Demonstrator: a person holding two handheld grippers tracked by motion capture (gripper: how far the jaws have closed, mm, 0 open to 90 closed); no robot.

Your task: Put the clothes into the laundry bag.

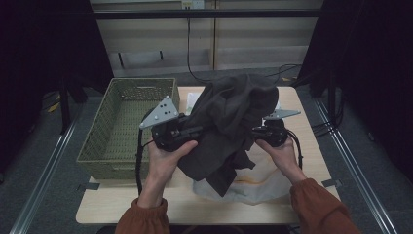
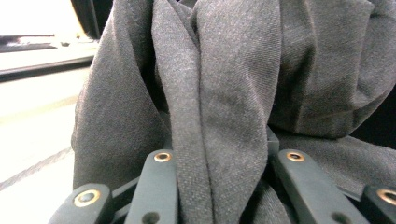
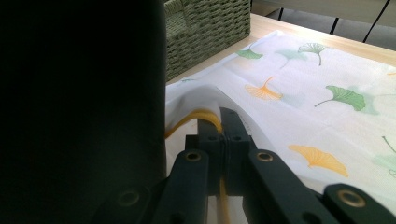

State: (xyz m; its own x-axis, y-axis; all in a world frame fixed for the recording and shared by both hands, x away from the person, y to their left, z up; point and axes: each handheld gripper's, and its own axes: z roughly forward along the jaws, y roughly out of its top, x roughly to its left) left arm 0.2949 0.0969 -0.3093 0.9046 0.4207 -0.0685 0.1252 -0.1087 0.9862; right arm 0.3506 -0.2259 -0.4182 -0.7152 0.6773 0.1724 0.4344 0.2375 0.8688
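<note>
A dark grey garment (image 1: 229,117) hangs bunched above the table between my two grippers. My left gripper (image 1: 195,131) is shut on a fold of it; in the left gripper view the grey cloth (image 2: 224,93) runs up between the jaws of my left gripper (image 2: 219,158). My right gripper (image 1: 255,131) sits at the garment's right side. In the right gripper view my right gripper (image 3: 219,116) is shut on the yellow-trimmed edge of a white cloth (image 3: 299,84) printed with green and yellow leaves. The dark garment (image 3: 79,102) blocks that view's left half.
A green woven basket (image 1: 122,126) stands empty on the table's left side, its wall (image 3: 205,28) close behind the white cloth. The white cloth (image 1: 258,187) lies on the wooden table (image 1: 122,204) under the garment. Cables trail on the floor beyond.
</note>
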